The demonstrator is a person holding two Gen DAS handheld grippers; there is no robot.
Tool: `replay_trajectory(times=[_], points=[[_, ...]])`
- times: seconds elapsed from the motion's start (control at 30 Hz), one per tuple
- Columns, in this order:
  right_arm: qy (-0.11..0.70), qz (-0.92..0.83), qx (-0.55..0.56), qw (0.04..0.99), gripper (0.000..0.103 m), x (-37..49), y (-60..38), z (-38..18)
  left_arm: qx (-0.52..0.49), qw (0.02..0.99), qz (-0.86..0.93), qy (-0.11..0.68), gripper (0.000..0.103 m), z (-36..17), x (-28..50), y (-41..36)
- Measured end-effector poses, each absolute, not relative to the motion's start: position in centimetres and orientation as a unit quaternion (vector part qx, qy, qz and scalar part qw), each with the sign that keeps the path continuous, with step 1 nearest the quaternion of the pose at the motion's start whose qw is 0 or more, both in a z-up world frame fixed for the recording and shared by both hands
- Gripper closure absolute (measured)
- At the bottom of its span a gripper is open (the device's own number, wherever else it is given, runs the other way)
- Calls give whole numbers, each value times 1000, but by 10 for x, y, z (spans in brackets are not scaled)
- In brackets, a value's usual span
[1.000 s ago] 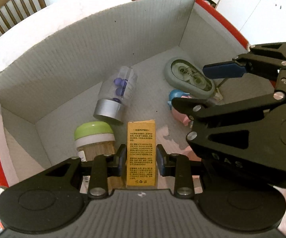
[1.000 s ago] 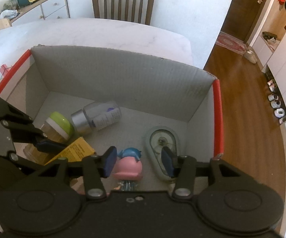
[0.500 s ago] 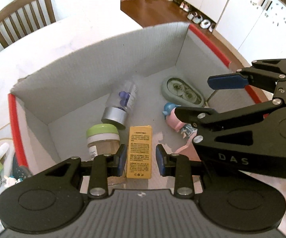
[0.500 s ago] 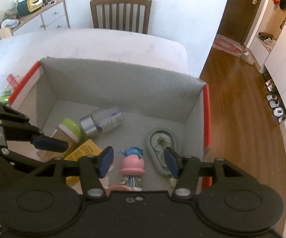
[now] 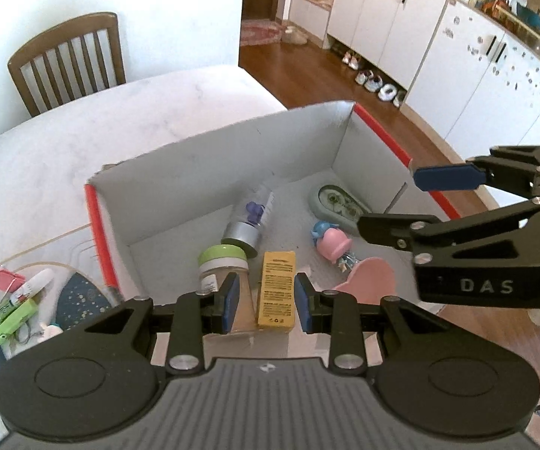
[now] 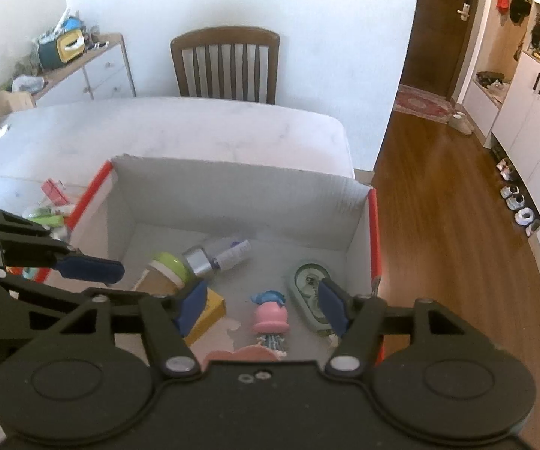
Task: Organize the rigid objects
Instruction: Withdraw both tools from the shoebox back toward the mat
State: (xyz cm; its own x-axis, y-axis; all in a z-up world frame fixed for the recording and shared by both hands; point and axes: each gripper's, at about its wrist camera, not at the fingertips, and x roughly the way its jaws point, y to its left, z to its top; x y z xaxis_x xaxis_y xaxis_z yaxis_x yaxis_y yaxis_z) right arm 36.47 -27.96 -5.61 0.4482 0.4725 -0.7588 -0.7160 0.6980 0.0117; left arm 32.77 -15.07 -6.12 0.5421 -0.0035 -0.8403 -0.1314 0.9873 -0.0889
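An open cardboard box (image 5: 213, 172) with red rims holds a yellow carton (image 5: 275, 292), a green-lidded jar (image 5: 223, 262), a clear bottle (image 5: 249, 221) with a silver cap, a pink figurine (image 5: 331, 243) with a blue hat, a green oval tape dispenser (image 5: 339, 204) and a pink heart-shaped piece (image 5: 371, 287). My left gripper (image 5: 266, 302) hovers high above the yellow carton, narrowly open and empty. My right gripper (image 6: 260, 309) hangs above the figurine (image 6: 270, 317). Its jaws are opening and hold nothing. From the left wrist, the right gripper (image 5: 393, 202) shows at the right.
The box stands on a white table (image 5: 82, 138) with a wooden chair (image 5: 67, 60) behind it. Left of the box lie a pink clip (image 5: 2, 281) and green stationery (image 5: 13, 320). Wooden floor and white cabinets (image 5: 457, 75) are to the right.
Both grippers have risen and drawn back from the box, so more of the table and room shows. The right jaws have widened around the figurine, which stays on the box floor.
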Motion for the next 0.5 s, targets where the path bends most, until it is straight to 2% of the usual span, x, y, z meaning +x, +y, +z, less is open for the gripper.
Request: replay_trajectory(times=[0.5], points=[[369,357,-108,851,30,319,-286,-31,-77,906,45,415,72,-21,271,-124]])
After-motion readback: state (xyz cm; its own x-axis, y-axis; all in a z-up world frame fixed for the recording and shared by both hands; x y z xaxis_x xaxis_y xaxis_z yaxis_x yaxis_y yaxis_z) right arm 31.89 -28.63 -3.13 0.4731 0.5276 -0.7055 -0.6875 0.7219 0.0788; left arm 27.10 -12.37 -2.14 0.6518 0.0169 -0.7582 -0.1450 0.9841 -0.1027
